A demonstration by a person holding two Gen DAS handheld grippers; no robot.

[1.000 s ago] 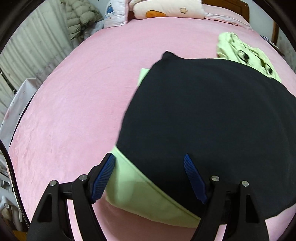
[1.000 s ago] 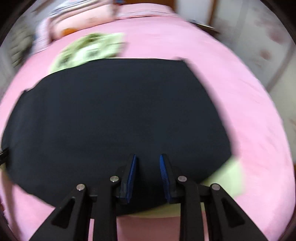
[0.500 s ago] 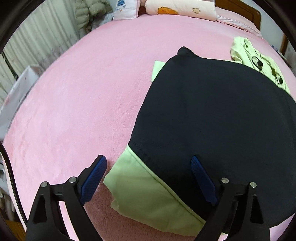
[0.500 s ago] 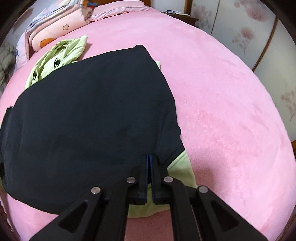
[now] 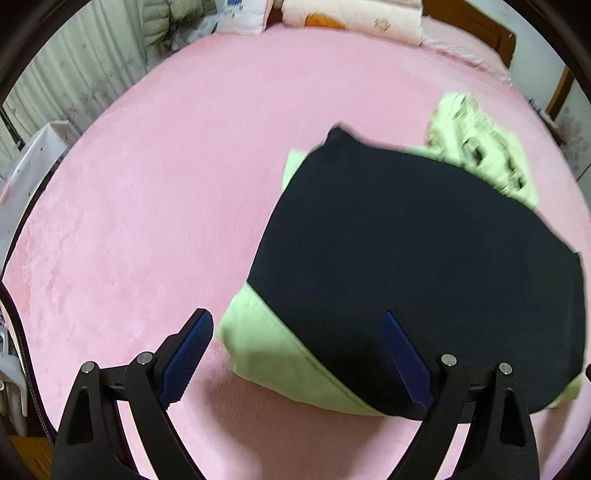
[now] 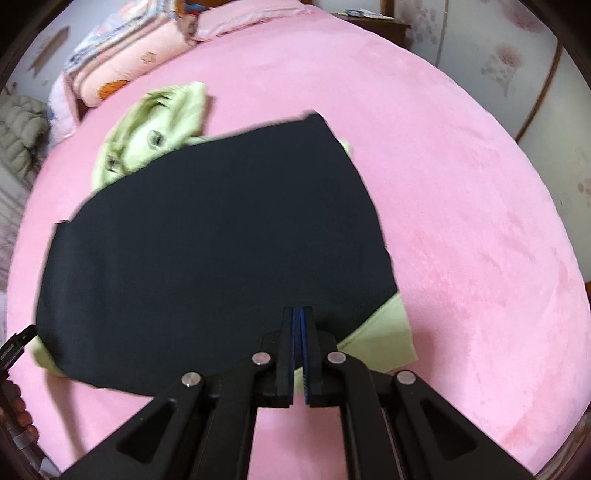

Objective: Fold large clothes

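A large garment lies flat on the pink bed cover [image 5: 147,203], black side [image 5: 406,258] [image 6: 207,258] up. Its light green layer [image 5: 266,350] [image 6: 384,339] shows along the near edge and corners. A light green printed part [image 5: 476,147] [image 6: 155,125] sticks out at the far side. My left gripper [image 5: 297,321] hovers open over the near left corner, with nothing pinched between its blue pads [image 5: 184,354]. My right gripper [image 6: 299,314] is shut above the near right corner. No cloth shows between its jaws, and the garment lies unlifted beneath it.
Folded quilts and pillows [image 5: 351,18] [image 6: 122,48] are stacked at the head of the bed by a wooden headboard [image 5: 472,18]. A puffy jacket [image 5: 166,18] lies at the far left. White furniture [image 5: 33,162] stands beside the bed; patterned doors [image 6: 517,74] are on the right.
Both grippers have risen away from the garment, which looks smaller and lies still. The right jaws went from slightly apart to shut. The left jaws spread a little wider.
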